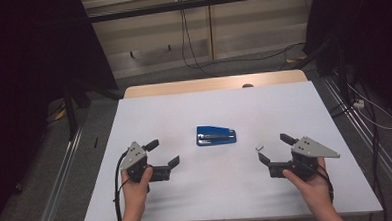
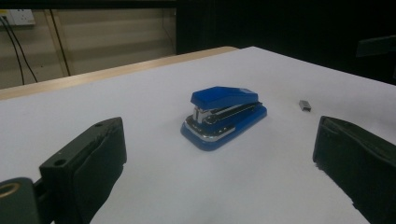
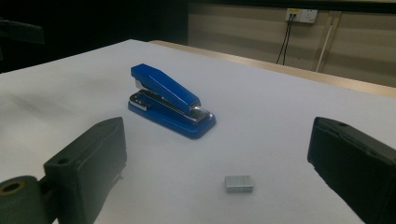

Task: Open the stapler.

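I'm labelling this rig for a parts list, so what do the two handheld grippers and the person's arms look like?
Each gripper, left and right, is a black body with two blocky black fingers and a grey three-cornered plate on top. A black cable trails from the left one. The forearms are bare, no sleeves showing.

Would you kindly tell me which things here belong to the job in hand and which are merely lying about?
Job in hand:
- blue stapler
- small block of staples
- left tool, open
- right tool, open

Lying about:
- cables on the floor
- wall socket
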The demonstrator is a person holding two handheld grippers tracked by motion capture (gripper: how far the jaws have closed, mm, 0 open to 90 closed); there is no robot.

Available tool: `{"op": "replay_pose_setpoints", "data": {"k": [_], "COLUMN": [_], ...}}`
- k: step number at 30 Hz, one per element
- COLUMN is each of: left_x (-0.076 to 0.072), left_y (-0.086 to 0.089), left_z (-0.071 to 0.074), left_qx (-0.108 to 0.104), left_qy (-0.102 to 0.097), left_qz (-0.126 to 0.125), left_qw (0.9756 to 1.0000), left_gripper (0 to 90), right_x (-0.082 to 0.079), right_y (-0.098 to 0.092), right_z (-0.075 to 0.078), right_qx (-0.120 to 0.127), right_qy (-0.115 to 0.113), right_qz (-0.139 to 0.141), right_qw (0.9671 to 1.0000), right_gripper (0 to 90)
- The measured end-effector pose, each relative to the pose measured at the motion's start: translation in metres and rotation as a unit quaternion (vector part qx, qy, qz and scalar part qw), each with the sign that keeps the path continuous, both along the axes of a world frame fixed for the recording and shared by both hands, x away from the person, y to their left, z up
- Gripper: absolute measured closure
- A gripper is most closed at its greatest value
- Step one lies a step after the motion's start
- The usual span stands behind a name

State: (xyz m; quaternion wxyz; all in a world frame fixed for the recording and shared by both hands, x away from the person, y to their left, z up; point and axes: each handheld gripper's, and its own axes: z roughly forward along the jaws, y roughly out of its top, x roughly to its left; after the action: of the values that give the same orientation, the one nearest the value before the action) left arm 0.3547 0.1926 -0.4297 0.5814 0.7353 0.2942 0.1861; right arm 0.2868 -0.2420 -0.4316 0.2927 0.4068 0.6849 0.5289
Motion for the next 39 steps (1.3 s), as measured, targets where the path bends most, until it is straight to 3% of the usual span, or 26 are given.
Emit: {"op": "replay_pose_setpoints", "data": {"k": [39], "left_x": [0.026], "left_y": [-0.039], "left_z": [-0.004], "left_qx": [0.0], "left_qy": [0.018], "left_qz": [-0.032], "left_qw": [0.9993], "left_gripper": [2.8], "right_x": [0.033], "right_y": [0.033], "right_z": [0.002], "right_qx": [0.008], "right_qy": [0.021], "right_qz": [0.021], "right_qw": [0.9995], "right_gripper": [4.3]}}
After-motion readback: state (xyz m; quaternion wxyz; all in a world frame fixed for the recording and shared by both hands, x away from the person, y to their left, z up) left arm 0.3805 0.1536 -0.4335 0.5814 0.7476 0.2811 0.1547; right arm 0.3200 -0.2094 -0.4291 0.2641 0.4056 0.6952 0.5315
